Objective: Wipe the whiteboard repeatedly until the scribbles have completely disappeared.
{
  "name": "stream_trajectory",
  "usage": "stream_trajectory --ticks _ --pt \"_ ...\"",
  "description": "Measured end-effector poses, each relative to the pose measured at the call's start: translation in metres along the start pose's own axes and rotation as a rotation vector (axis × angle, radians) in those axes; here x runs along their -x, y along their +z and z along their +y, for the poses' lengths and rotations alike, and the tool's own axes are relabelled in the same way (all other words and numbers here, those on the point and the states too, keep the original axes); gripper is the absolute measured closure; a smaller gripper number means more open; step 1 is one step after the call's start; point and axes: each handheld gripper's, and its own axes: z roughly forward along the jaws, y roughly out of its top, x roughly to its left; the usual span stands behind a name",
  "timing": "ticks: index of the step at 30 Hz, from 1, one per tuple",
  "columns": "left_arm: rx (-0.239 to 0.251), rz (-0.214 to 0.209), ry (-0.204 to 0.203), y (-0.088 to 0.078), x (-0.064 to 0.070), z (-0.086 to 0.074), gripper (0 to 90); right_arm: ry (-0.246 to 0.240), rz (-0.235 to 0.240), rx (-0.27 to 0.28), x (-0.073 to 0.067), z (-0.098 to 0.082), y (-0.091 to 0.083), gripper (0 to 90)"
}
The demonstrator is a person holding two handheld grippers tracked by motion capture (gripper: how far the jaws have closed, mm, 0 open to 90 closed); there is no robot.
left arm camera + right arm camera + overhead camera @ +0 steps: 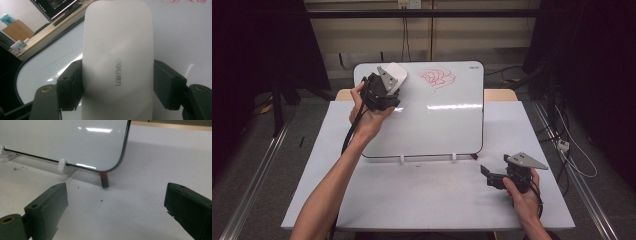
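Left tongs (388, 82) are gripping a white eraser (395, 75) across its narrow width, both black pads pressing its sides, as the left gripper view shows. Eraser's long axis is running straight out along the jaws, up and away from the hand, so its far end is leading. It is being held at the upper left corner of the whiteboard (447, 125), which is standing propped on small white feet on the table (422, 200). Red scribble (438, 77) is lying to the right of the eraser along the board's top edge, near but apart from it; the wipe, in my judgement, is calling for a sideways travel to the right with the eraser's flat face kept on the board. Whether the eraser is touching the board now cannot be told. Eraser (117, 62) is looking smooth, rounded at the corners, matt white, with small grey lettering along its length. Right tongs (486, 175) are resting low near the table's right front, jaws standing wide apart with nothing between them, well away from the scribble; the left hand is clearly the nearer one.
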Motion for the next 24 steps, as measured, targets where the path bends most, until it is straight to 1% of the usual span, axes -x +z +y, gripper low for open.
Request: stream_trajectory --ticks 2,6,8,10,11,12,13,16,20,22,24 --pt "-0.009 0.006 -0.001 0.001 0.001 0.002 31.1 0.0 0.0 -0.001 0.0 0.0 0.0 5.4" --pt "-0.009 0.009 -0.003 0.002 0.002 0.002 31.1 -0.001 0.002 0.002 0.0 0.0 0.0 5.4" --pt "0.0 0.017 -0.017 0.003 0.004 0.004 31.1 0.0 0.003 0.002 0.0 0.0 0.001 5.4" --pt "-0.001 0.023 -0.012 0.003 0.008 0.006 31.1 0.0 0.002 0.003 -0.001 0.001 0.001 5.4" --pt "0.006 0.026 -0.02 0.004 0.01 0.007 31.1 -0.001 0.002 0.003 -0.001 0.001 0.001 5.4" --pt "-0.001 0.026 -0.007 0.004 0.011 0.008 31.1 -0.003 0.005 0.003 -0.001 0.001 0.001 5.4" --pt "0.003 0.024 -0.002 0.005 0.013 0.01 31.1 -0.003 0.006 0.003 -0.001 0.001 0.001 5.4" --pt "0.003 0.019 0.003 0.007 0.02 0.015 31.1 -0.002 0.004 0.003 -0.001 0.001 0.001 5.4" --pt "0.019 0.015 0.032 0.011 0.034 0.022 31.1 0.001 0.003 0.005 -0.001 0.001 0.001 5.4" --pt "0.011 0.007 0.045 0.012 0.04 0.025 31.1 0.001 0.007 0.009 0.0 0.001 0.0 5.5" --pt "0.015 0.004 0.057 0.014 0.047 0.028 31.1 0.0 0.007 0.015 0.0 0.001 -0.001 5.4"
